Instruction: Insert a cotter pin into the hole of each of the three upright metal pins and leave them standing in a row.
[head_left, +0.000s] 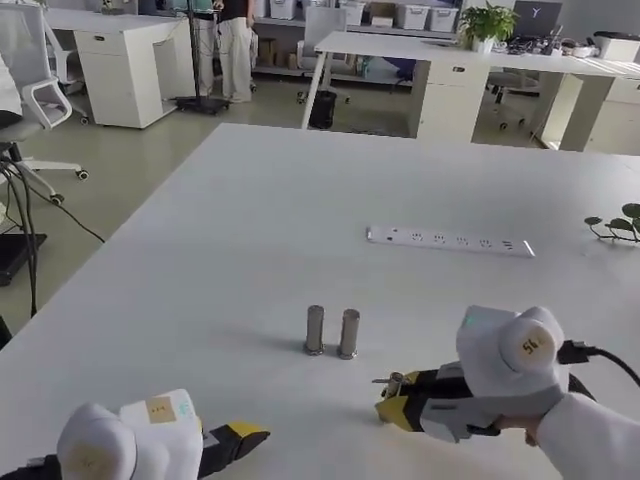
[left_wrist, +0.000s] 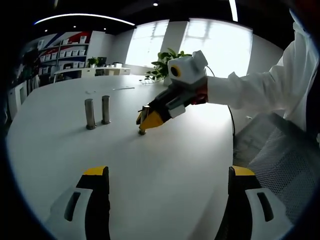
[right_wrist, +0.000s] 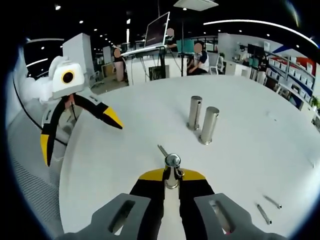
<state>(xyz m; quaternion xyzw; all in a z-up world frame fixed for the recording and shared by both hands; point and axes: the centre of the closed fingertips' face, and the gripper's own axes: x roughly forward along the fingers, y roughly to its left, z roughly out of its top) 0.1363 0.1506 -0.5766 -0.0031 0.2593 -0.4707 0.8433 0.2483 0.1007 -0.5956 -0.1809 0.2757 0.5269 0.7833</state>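
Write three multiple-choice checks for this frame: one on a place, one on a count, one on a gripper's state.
1. Where does the power strip lie?
A. beyond the upright metal pins
B. at the near edge
C. on the floor

2. How many metal pins stand free of both grippers?
A. one
B. two
C. three

3. The left gripper is:
A. shut on a pin
B. wide open, empty
C. shut, empty

Key: A, in the head view it lies farther off than they do; B, two stand side by side, while the third pin sits in the right gripper; B, its jaws stand spread with nothing between.
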